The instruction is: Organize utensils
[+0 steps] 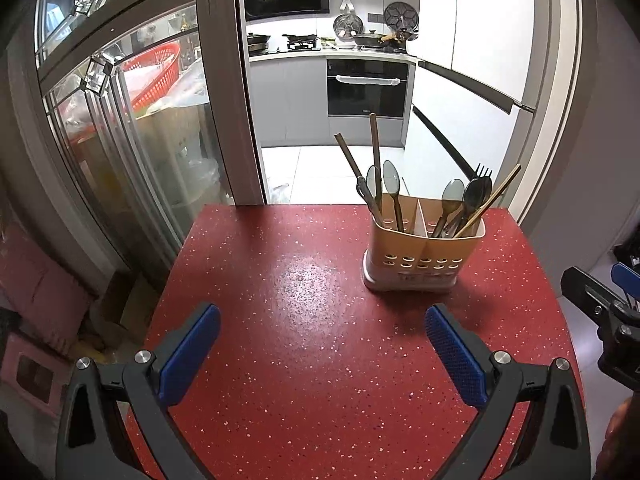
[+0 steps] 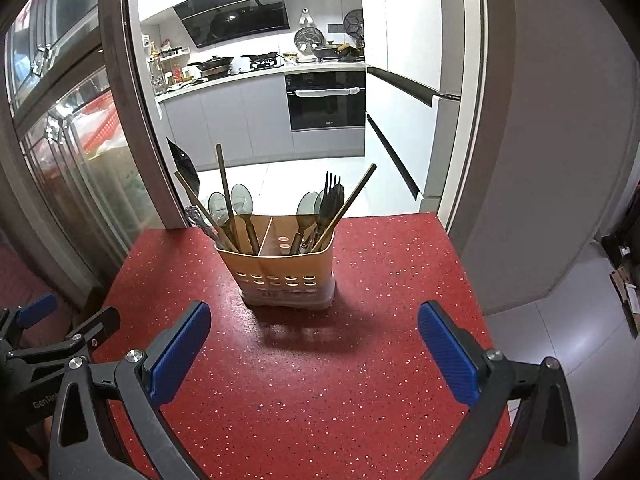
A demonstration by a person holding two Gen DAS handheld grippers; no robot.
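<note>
Utensil handles vanish inside the divided caddy (image 2: 280,272) on the red worktop (image 2: 304,380): spoons and chopsticks left of its divider, spoons, fork (image 2: 333,196), chopstick right; left claw (image 1: 322,356) and right claw (image 2: 314,354) gape wide, empty.

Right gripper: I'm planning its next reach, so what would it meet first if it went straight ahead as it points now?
Most likely the utensil holder, which stands almost centred ahead of the open right gripper. Only bare red table lies between them. Depth is unclear in the fisheye view.
</note>
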